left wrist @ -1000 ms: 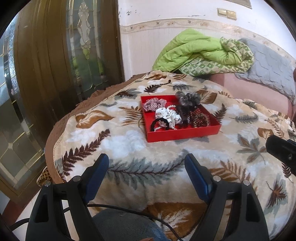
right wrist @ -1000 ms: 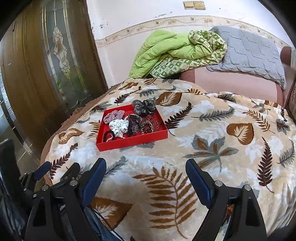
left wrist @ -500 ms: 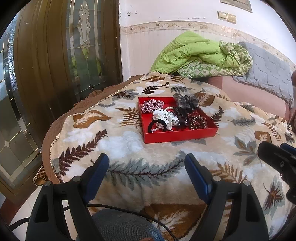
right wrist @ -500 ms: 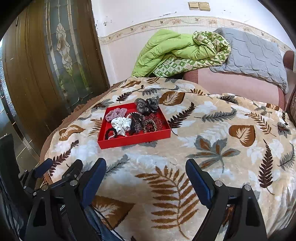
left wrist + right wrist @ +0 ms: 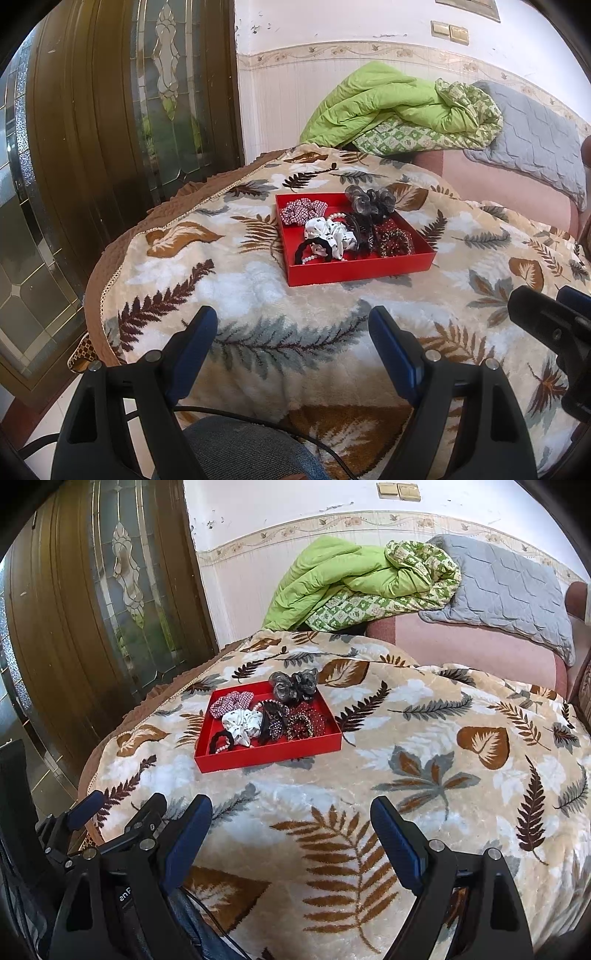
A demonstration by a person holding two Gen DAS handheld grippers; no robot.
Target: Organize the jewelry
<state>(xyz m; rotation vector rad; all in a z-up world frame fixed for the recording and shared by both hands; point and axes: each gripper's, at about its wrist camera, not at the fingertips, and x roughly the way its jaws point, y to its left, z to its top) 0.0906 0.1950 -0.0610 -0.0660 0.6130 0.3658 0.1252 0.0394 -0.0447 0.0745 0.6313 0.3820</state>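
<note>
A red tray (image 5: 360, 269) (image 5: 273, 758) lies on a leaf-patterned blanket on the bed. It holds several hair scrunchies and bracelets: a checked red one (image 5: 301, 212), a white dotted one (image 5: 328, 234) (image 5: 242, 722), a black band with beads (image 5: 312, 251), a dark red one (image 5: 395, 240) and a grey sheer one (image 5: 369, 203) (image 5: 293, 685) at the far edge. My left gripper (image 5: 293, 338) is open and empty, well short of the tray. My right gripper (image 5: 291, 825) is open and empty, nearer than the tray and to its right.
The leaf blanket (image 5: 424, 746) covers the bed. A green quilt (image 5: 351, 579) and a grey pillow (image 5: 506, 587) lie by the far wall. A wooden door with glass panels (image 5: 110, 129) stands at left. The bed's left edge (image 5: 110, 266) drops to the floor.
Both grippers have drawn back and risen slightly, so the tray looks a little farther and lower. Both stay open and empty. The tray has not moved.
</note>
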